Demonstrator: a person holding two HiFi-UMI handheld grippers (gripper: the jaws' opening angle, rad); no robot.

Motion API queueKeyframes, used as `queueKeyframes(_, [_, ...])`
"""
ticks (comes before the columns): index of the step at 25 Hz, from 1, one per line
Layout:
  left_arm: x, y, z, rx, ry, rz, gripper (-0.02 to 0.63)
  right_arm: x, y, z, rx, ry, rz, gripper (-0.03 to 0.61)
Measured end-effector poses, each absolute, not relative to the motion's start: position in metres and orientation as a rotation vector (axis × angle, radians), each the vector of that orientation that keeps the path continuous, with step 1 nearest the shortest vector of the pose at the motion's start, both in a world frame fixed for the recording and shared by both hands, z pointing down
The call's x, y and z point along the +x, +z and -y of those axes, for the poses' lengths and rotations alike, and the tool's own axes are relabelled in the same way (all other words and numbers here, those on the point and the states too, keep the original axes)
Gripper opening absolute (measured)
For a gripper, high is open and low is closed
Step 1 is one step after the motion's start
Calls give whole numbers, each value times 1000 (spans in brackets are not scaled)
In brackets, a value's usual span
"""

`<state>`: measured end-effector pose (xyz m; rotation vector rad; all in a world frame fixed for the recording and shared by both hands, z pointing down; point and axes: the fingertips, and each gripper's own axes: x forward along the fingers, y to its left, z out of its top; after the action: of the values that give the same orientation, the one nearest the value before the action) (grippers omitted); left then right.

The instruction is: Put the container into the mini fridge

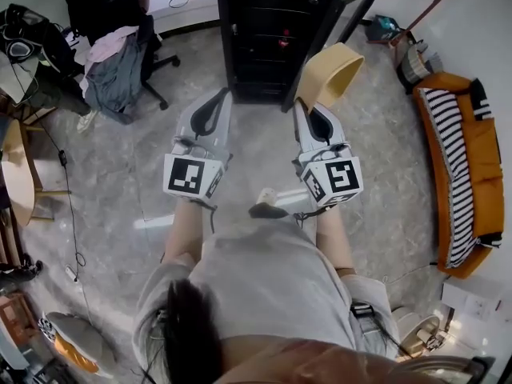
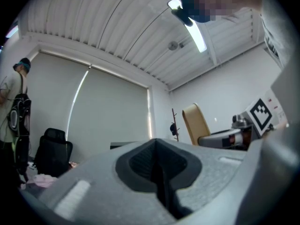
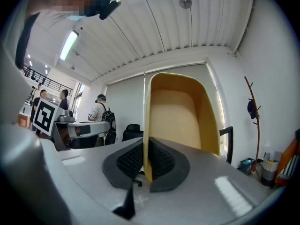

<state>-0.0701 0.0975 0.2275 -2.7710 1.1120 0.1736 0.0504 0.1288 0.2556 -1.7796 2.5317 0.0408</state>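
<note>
A tan, open container (image 1: 330,72) stands up out of my right gripper (image 1: 307,107), which is shut on its rim. In the right gripper view the container (image 3: 183,116) fills the middle, its thin wall pinched between the black pads (image 3: 161,161). My left gripper (image 1: 214,102) is held level beside it, shut with nothing in it; in the left gripper view its pads (image 2: 159,165) meet, and the container (image 2: 196,123) shows off to the right. The black mini fridge (image 1: 264,34) stands just ahead with its door (image 1: 340,30) swung open to the right.
A black office chair (image 1: 120,50) draped with clothes stands to the left of the fridge. An orange sofa (image 1: 464,166) with a striped cushion runs along the right. A wooden stool (image 1: 18,170) is at the far left, with cables across the grey floor. People stand in the background.
</note>
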Motion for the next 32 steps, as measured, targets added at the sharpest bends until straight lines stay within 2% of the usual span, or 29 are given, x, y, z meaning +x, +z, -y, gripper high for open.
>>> queueKeyframes(12, [-1,225,-31,-2733,192,-1227,3,113,262,-53,-1639,31,-2629,5])
queueKeyframes(32, [7,237,43,-2782,179,-1215,2,116,280,15,-1674,-46,-2623,5])
